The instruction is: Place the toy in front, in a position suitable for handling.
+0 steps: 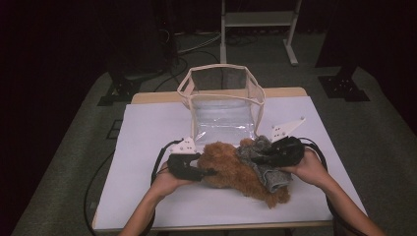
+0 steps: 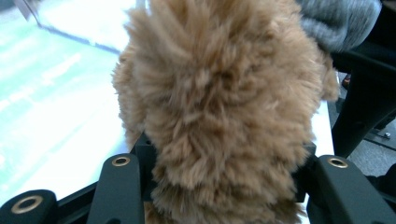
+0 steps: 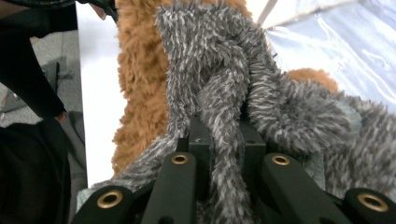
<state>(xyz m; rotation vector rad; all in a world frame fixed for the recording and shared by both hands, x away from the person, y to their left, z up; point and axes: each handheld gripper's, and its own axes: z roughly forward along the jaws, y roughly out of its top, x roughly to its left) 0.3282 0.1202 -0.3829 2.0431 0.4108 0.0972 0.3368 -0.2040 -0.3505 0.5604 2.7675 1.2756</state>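
Note:
A brown furry cloth (image 1: 230, 164) lies bunched on the white table (image 1: 147, 128), with a grey furry cloth (image 1: 269, 173) draped over its right side. My left gripper (image 1: 209, 172) comes in from the left, and its jaws press on a thick tuft of the brown fur (image 2: 219, 84), which bulges up between them (image 2: 224, 156). My right gripper (image 1: 256, 156) comes in from the right, shut on a fold of the grey cloth (image 3: 280, 107) that runs down between its jaws (image 3: 224, 135). Behind that fold lies the brown cloth (image 3: 140, 70). A corner of the grey cloth (image 2: 341, 18) lies beyond the brown fur.
A clear plastic bag with cream trim (image 1: 221, 93) stands open just behind the two cloths. A white metal stand (image 1: 258, 19) is on the floor beyond the table. Black cables trail from both grippers. Bare tabletop lies to the left and along the front edge.

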